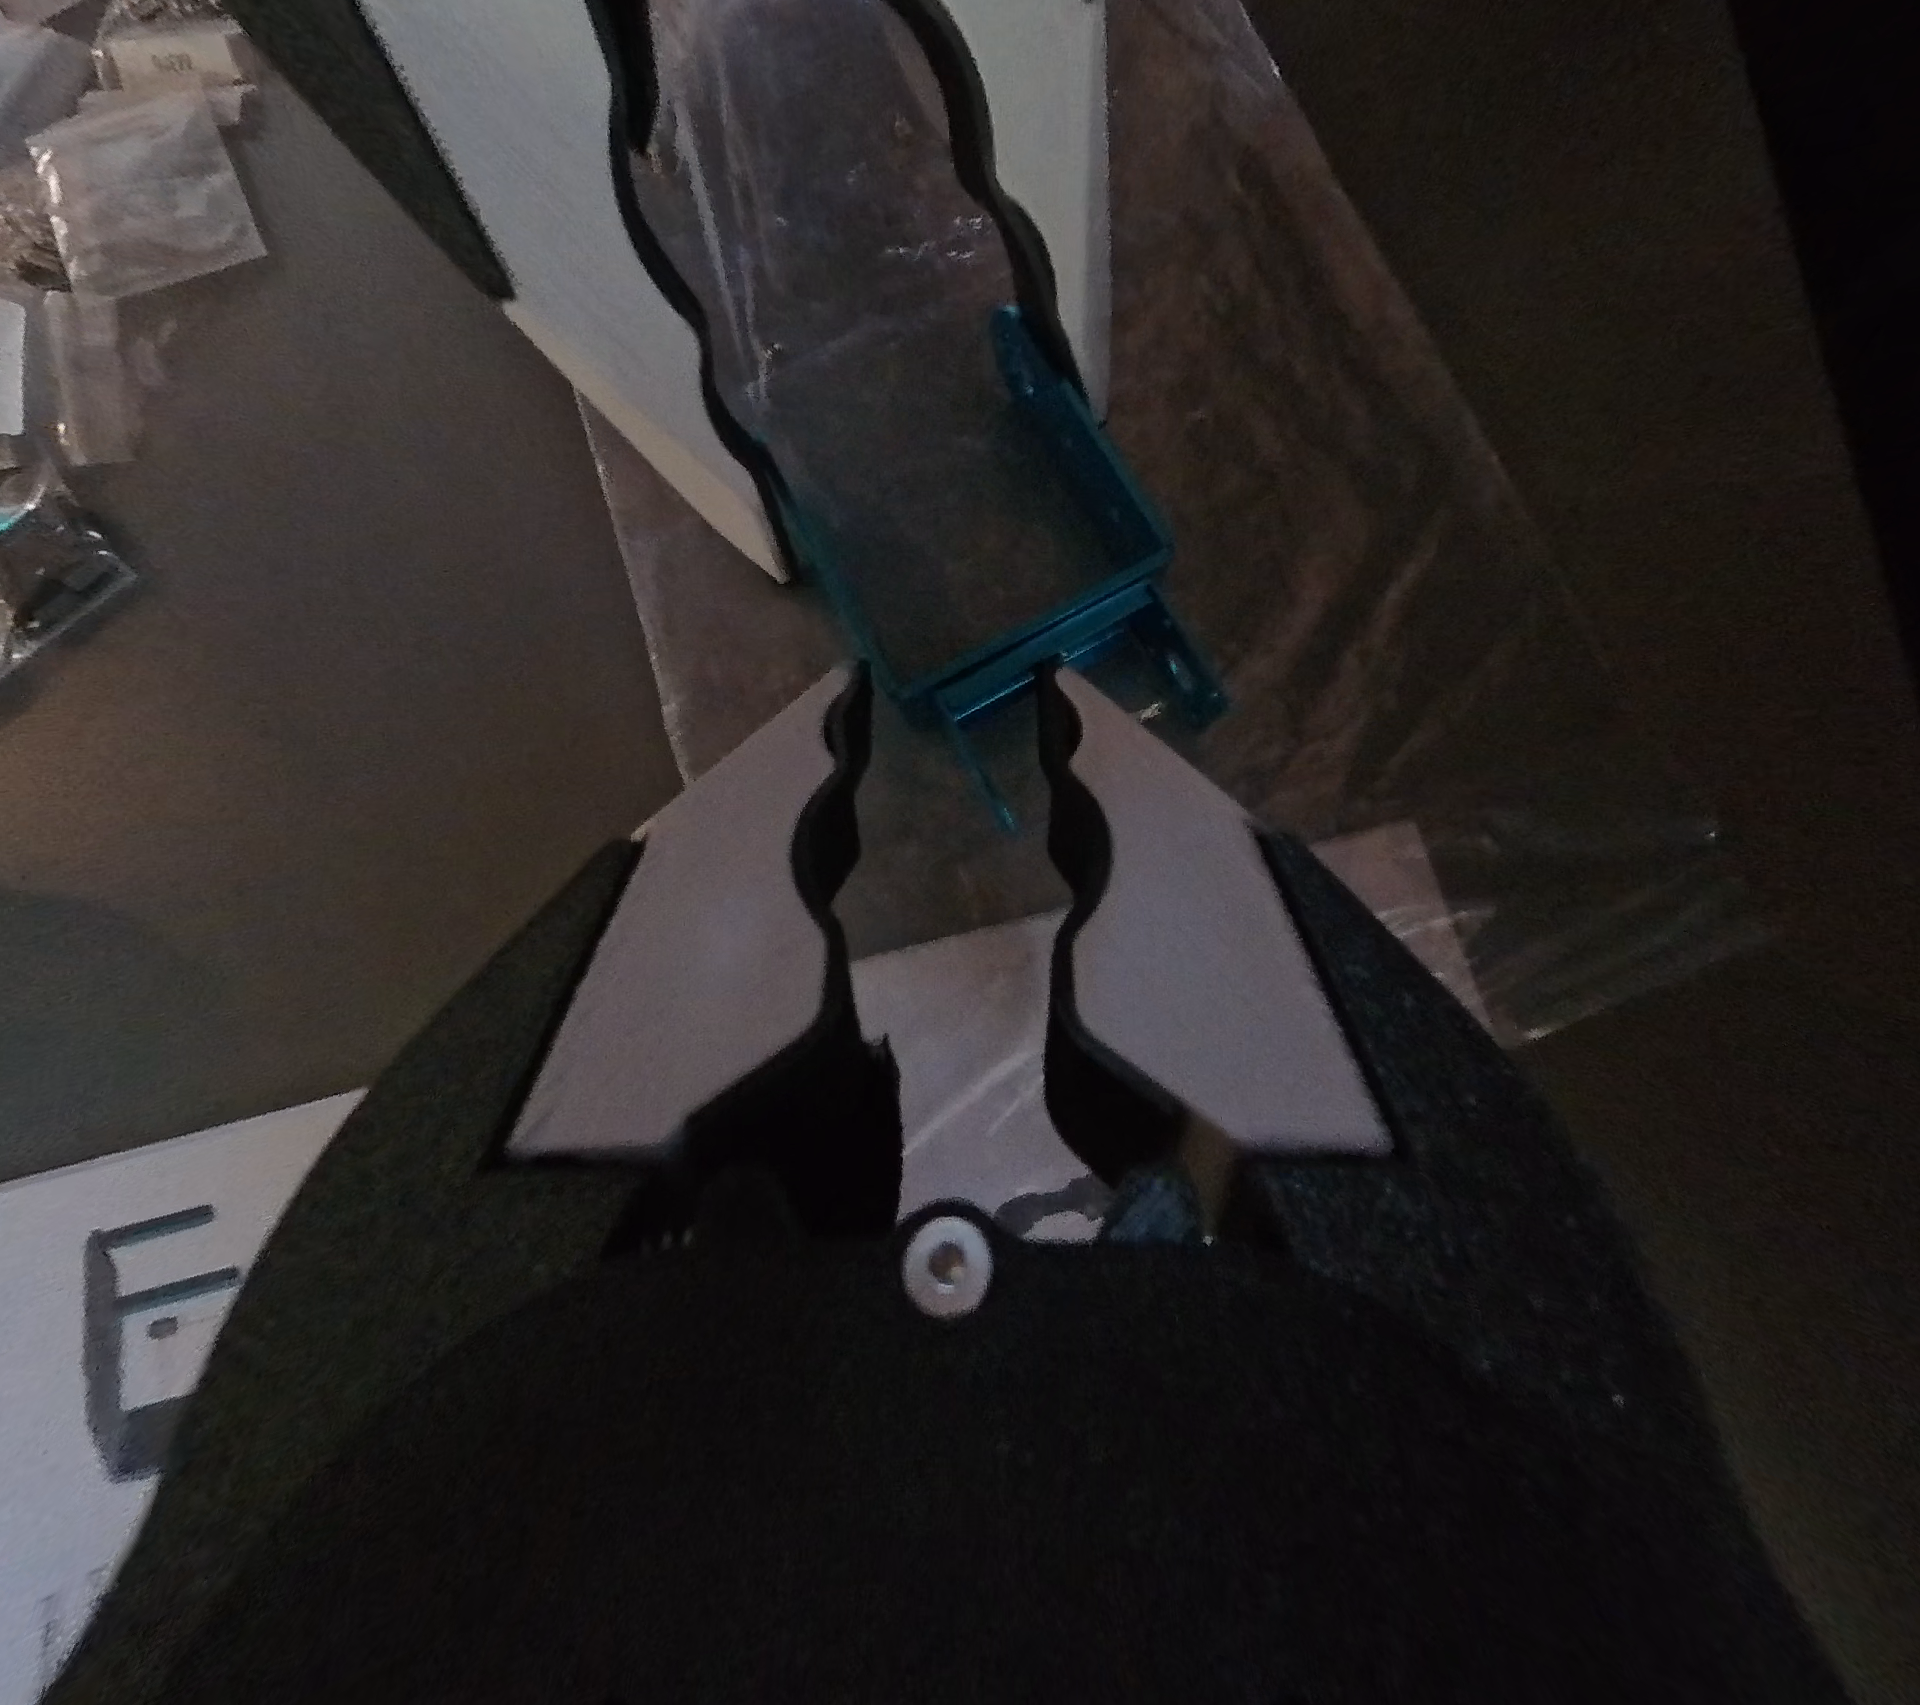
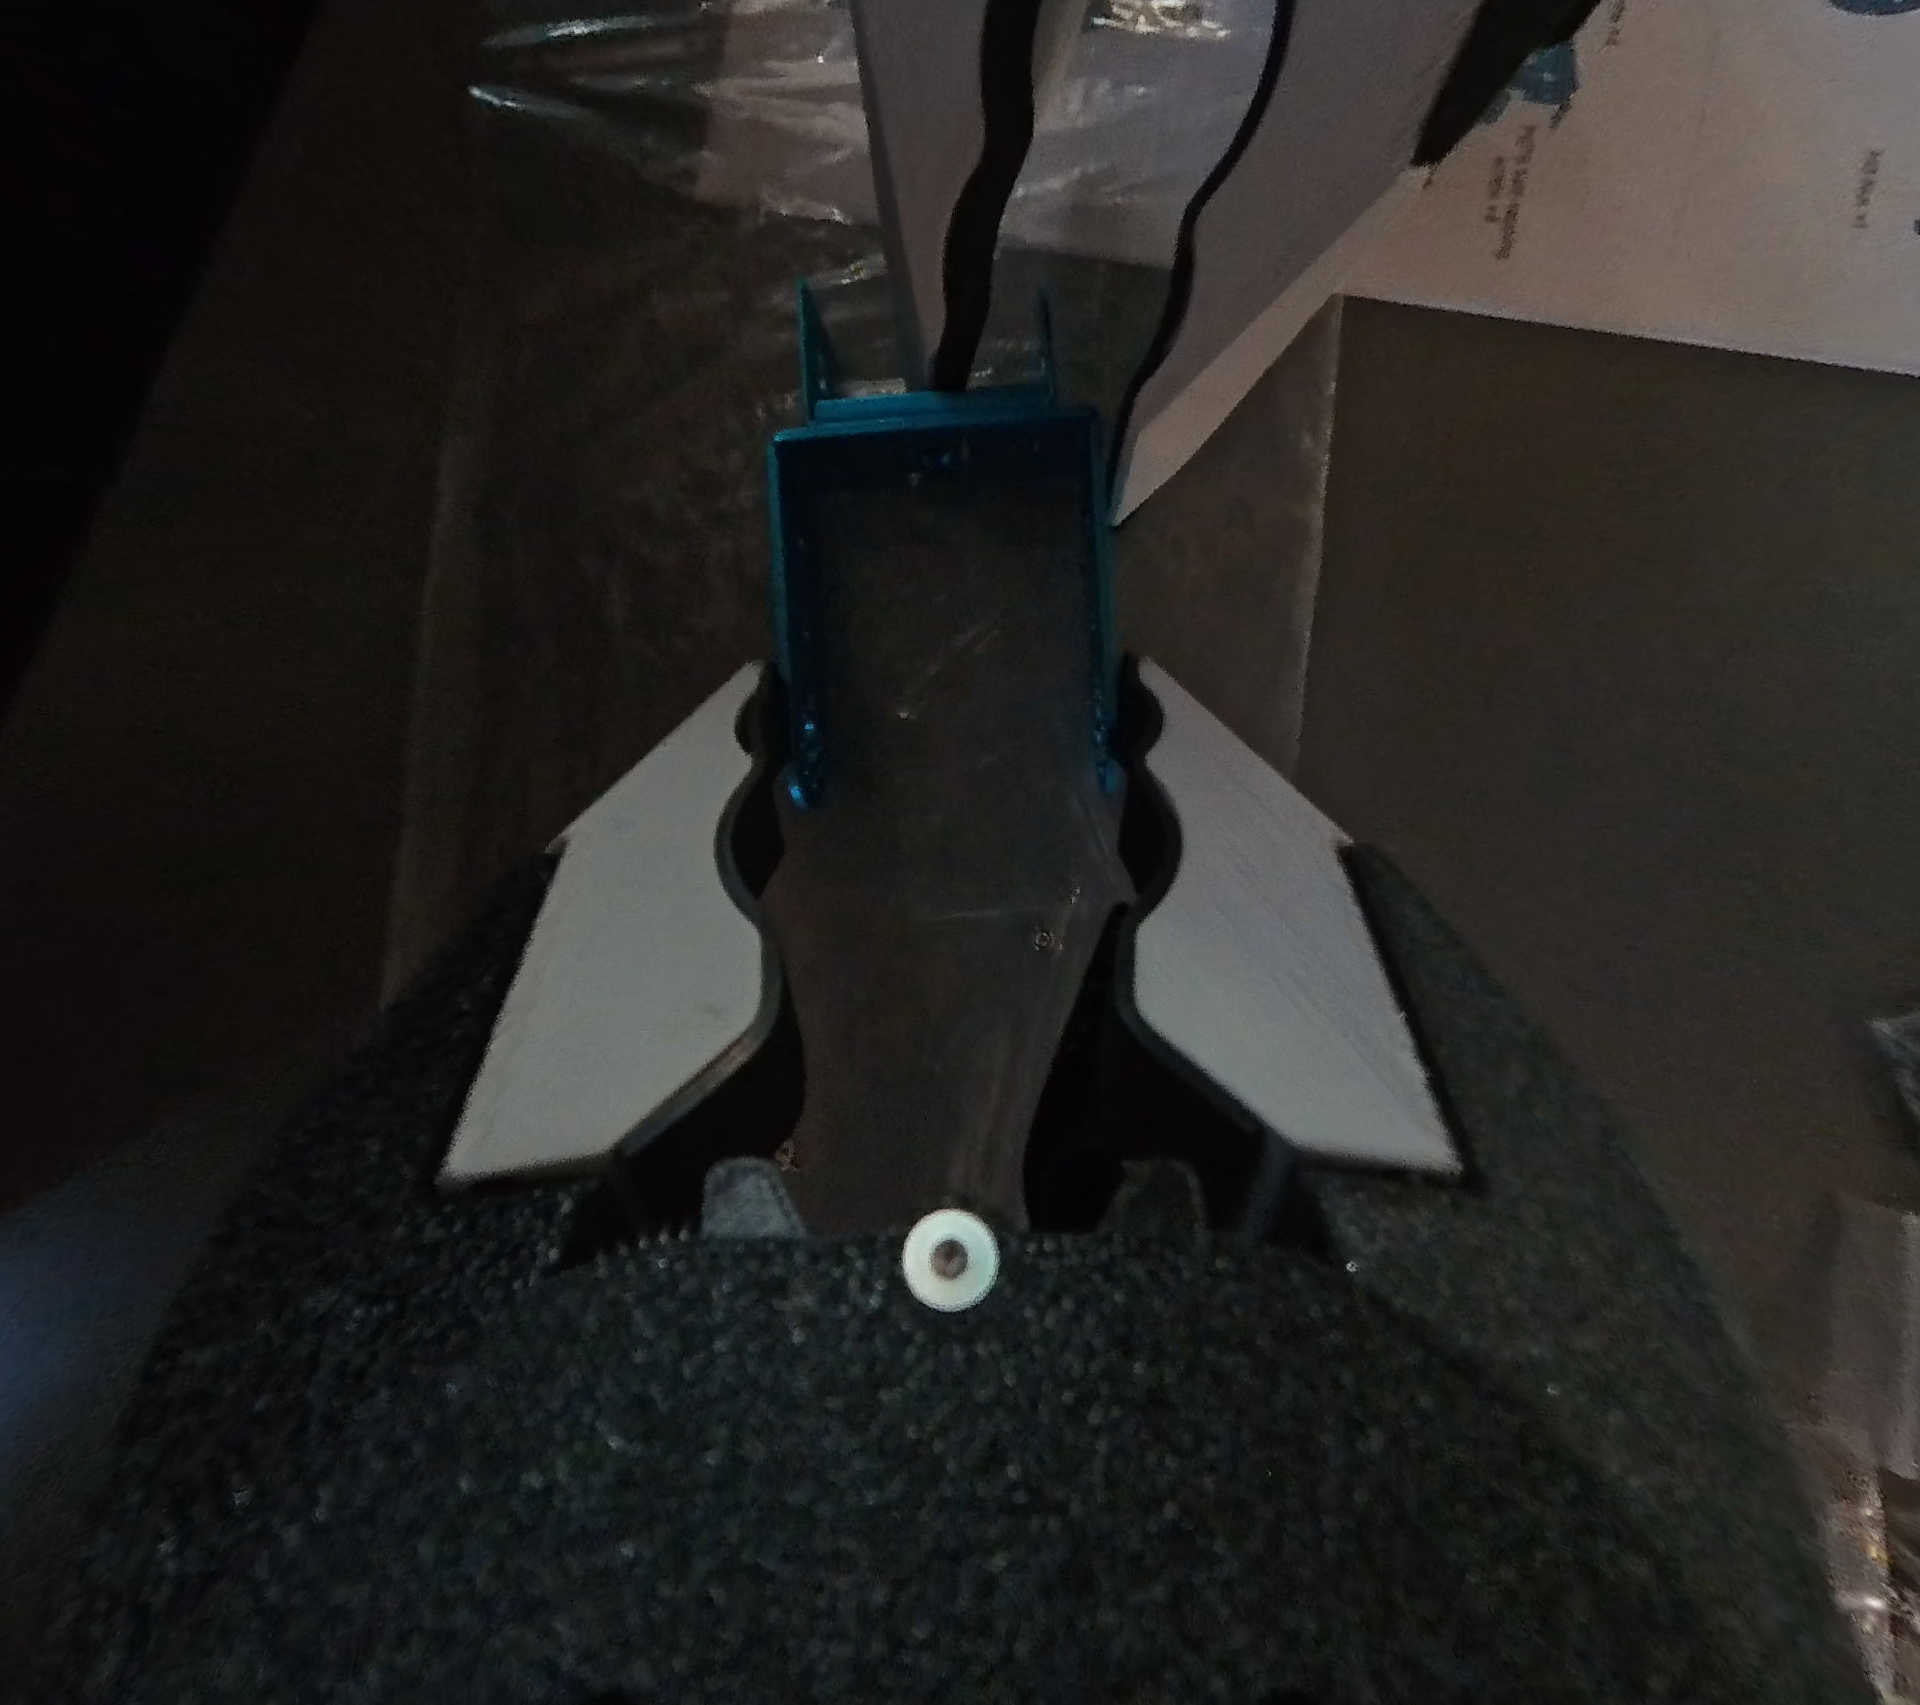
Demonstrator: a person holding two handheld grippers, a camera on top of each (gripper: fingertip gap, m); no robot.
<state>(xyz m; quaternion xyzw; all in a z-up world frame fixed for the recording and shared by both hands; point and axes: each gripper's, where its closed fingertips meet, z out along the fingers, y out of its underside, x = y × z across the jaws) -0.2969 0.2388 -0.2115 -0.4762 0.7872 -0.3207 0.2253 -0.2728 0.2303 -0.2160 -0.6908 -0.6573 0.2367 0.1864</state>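
Observation:
My right gripper [image 2: 951, 679] is shut on a large blue metal U-shaped bracket [image 2: 790, 575], its fingers pressed against the outer sides of the two arms. A smaller blue U-shaped bracket [image 2: 821, 346] sits against the large bracket's far end. My left gripper [image 1: 951, 687] faces the right gripper [image 1: 925, 450]. Its jaws stand partly open and straddle one arm of the small bracket [image 1: 977, 751], with a gap on both sides. The large bracket [image 1: 1132, 512] shows just beyond it. In the right wrist view the left gripper [image 2: 1029, 440] comes in from the top.
A dark brown surface [image 1: 312, 616] lies below, with clear plastic film [image 2: 644, 66] on it. A white printed sheet [image 2: 1714, 97] lies at the far right and also shows in the left wrist view [image 1: 125, 1292]. Plastic bags of parts [image 1: 145, 201] lie at the left. Less than 4 cm separates the two grippers' tips.

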